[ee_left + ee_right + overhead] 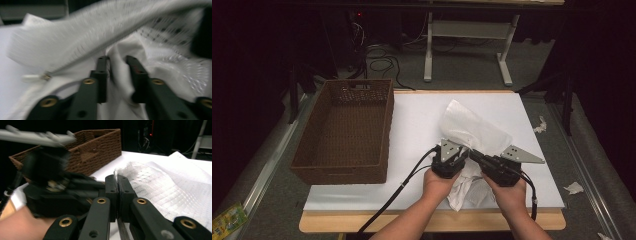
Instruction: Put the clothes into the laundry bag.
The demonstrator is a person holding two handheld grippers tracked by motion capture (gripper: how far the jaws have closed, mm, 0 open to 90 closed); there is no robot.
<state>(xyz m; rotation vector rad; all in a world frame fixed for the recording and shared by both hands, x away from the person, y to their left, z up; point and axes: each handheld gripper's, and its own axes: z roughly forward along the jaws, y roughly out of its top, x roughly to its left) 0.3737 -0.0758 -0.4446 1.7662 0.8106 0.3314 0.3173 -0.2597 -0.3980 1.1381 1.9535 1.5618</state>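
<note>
On the white bench [412, 125] beside a wicker basket [344, 132], the mesh laundry bag [474, 131] is clamped in the right gripper [117, 182]; the left gripper [117, 61] stands apart, a fold between its jaws.

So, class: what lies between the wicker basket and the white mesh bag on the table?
Nothing: in the high view, bare white tabletop separates the wicker basket from the white mesh bag.

White mesh cloth bag [472, 131], woven wicker basket [343, 131]
</note>
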